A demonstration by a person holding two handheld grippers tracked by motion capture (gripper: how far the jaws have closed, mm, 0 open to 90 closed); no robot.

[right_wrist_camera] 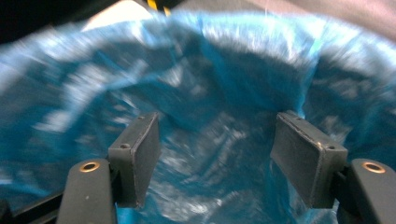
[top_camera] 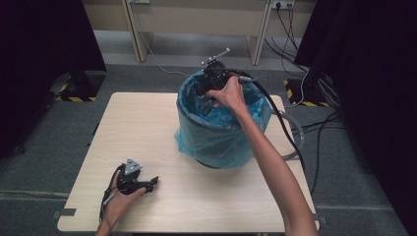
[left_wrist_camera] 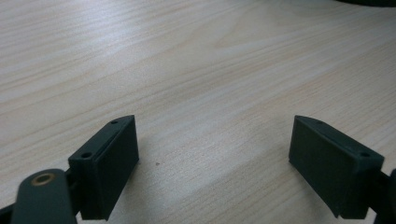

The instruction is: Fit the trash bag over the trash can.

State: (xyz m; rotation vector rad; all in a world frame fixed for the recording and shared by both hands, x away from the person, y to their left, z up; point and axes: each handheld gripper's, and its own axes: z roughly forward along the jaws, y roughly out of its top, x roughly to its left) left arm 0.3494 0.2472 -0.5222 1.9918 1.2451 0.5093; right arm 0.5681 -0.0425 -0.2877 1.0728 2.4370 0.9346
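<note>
blue plastic fills the space ahead of the right gripper [right_wrist_camera: 215,154]: a thin bin bag [top_camera: 216,132] lines a dark round bin [top_camera: 209,163] that stands on the far right part of the pale wooden table [top_camera: 147,128], its loose skirt draped down over the outside of the bin. judging by this, the step in hand is fitting or tidying the liner, with the right gripper working at the far rim of the bin.

in the right gripper view the two black jaws stand well apart, looking down into the crumpled inside of the bag, and nothing is pinched between them; the plastic lies behind and below the pads, not pressed by them. the picture is smeared, so whether a pad brushes the film i cannot tell. so the claw is released, not grasping the bag.

the next move, as i judge it, calls for bringing the jaws over a fold of the film at the rim and closing on it alone, gently, since such thin plastic will slip or tear if dragged against the bin edge.

the right arm [top_camera: 265,162] is stretched long from the near edge across the table, the hand [top_camera: 227,93] bent at the wrist above the far rim, the gripper [top_camera: 209,88] tipped down into the opening, its cable [top_camera: 290,132] trailing off the right side.

the left gripper [top_camera: 152,183] rests low on the near left of the table, held in the left hand [top_camera: 120,194], jaws wide open with only bare wood between them, well apart from the bin.
</note>
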